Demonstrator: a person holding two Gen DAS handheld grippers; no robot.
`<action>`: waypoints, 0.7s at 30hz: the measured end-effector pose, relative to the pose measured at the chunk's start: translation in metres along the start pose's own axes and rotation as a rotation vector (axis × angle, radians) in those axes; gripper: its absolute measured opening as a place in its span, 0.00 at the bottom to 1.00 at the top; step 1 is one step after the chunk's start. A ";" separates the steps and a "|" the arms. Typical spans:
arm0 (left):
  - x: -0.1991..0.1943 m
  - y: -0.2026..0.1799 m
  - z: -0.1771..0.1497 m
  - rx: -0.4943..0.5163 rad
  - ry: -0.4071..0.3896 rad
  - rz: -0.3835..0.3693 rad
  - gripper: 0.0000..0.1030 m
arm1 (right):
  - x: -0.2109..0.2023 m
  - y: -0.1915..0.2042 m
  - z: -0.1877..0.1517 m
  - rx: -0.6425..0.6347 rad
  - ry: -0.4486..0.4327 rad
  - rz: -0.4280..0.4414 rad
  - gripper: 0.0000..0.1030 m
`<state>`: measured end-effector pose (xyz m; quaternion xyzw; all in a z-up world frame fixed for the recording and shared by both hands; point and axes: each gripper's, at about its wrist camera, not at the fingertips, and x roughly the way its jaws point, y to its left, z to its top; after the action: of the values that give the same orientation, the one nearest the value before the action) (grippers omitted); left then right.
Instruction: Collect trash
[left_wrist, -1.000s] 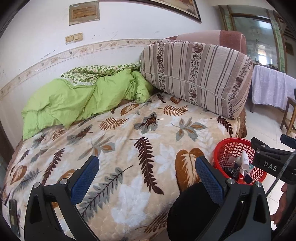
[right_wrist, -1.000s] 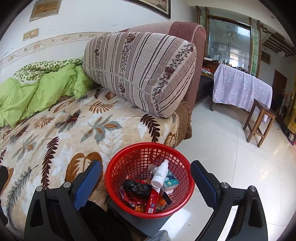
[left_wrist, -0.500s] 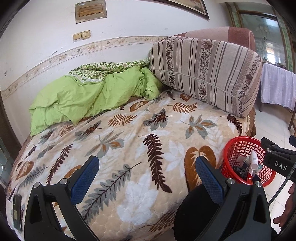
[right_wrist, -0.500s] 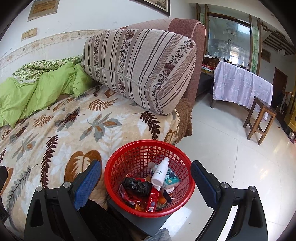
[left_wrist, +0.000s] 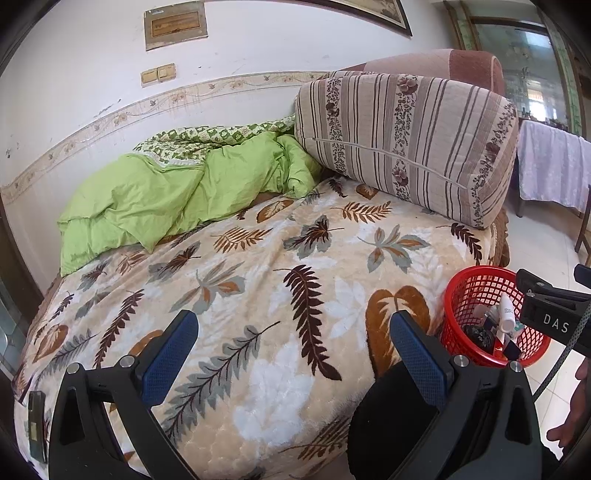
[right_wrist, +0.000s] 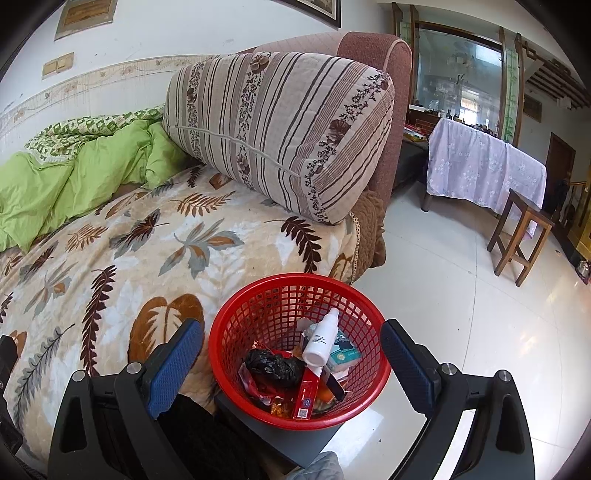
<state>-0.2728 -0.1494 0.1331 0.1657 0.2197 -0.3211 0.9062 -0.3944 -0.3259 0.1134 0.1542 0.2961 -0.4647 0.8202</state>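
The left gripper (left_wrist: 293, 347) is held above the bed (left_wrist: 258, 280), its blue-padded fingers (left_wrist: 170, 350) spread wide with nothing between them. Only the leaf-patterned blanket is seen under it. The right gripper (right_wrist: 291, 354) is likewise spread wide and empty, and the red basket (right_wrist: 236, 332) is framed between its fingers (right_wrist: 173, 363), which are not touching the rim.

The basket is set on a dark stand (right_wrist: 280, 437) on the floor, just beside the bed's edge. The trash is seen inside it: a white bottle (right_wrist: 320, 341) lies tilted across the top, a crumpled black bag (right_wrist: 273, 367) is beside it, a red box (right_wrist: 307, 395) leans under the bottle, and a teal packet (right_wrist: 343, 350) is seen at the right. Further wrappers below are too jumbled to be told apart.

On the bed, a green quilt (left_wrist: 159, 195) is bunched against the wall, and a striped cushion (left_wrist: 406, 147) is propped at the head end. In the left view the right gripper is seen at the far right, over the basket (left_wrist: 480, 291). A wooden stool (right_wrist: 521, 236) and a cloth-covered table (right_wrist: 484, 162) stand well apart on the tiled floor.
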 end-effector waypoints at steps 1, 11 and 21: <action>0.000 0.000 0.000 0.001 0.000 0.000 1.00 | 0.000 0.000 0.000 -0.001 0.001 0.000 0.95; 0.000 0.002 -0.003 -0.003 0.008 -0.008 1.00 | 0.002 0.003 -0.001 -0.010 0.010 0.001 0.95; 0.001 0.003 -0.003 0.000 0.009 -0.009 1.00 | 0.004 0.004 -0.002 -0.010 0.018 0.001 0.95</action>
<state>-0.2715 -0.1464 0.1303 0.1664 0.2246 -0.3242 0.9037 -0.3900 -0.3254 0.1099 0.1547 0.3057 -0.4614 0.8184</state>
